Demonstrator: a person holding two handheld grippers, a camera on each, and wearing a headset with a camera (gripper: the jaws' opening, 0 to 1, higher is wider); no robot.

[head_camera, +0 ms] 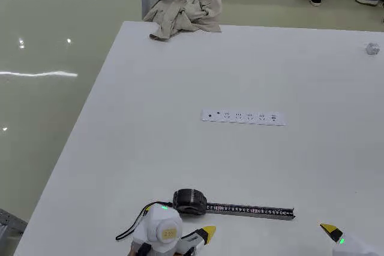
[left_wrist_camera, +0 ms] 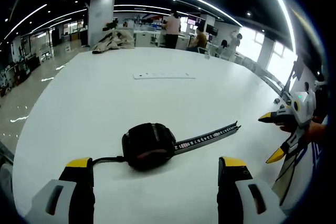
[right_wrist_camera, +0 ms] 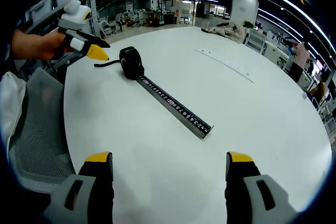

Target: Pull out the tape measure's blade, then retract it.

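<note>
A black tape measure (head_camera: 190, 201) lies near the front edge of the white table (head_camera: 180, 100), its dark blade (head_camera: 251, 211) drawn out to the right and lying flat. In the left gripper view the case (left_wrist_camera: 148, 146) sits just ahead of my open left gripper (left_wrist_camera: 155, 174), centred between the yellow-tipped jaws, not touched. The left gripper (head_camera: 180, 244) is just in front of the case in the head view. My right gripper (right_wrist_camera: 170, 169) is open, a short way back from the blade's end hook (right_wrist_camera: 205, 129); one yellow tip (head_camera: 330, 231) shows at the lower right.
A white power strip (head_camera: 242, 117) lies in the middle of the table. A beige jacket (head_camera: 183, 1) is draped over a chair at the far edge. A small crumpled object (head_camera: 372, 48) rests at the far right. A black wrist strap (head_camera: 133, 225) trails left from the case.
</note>
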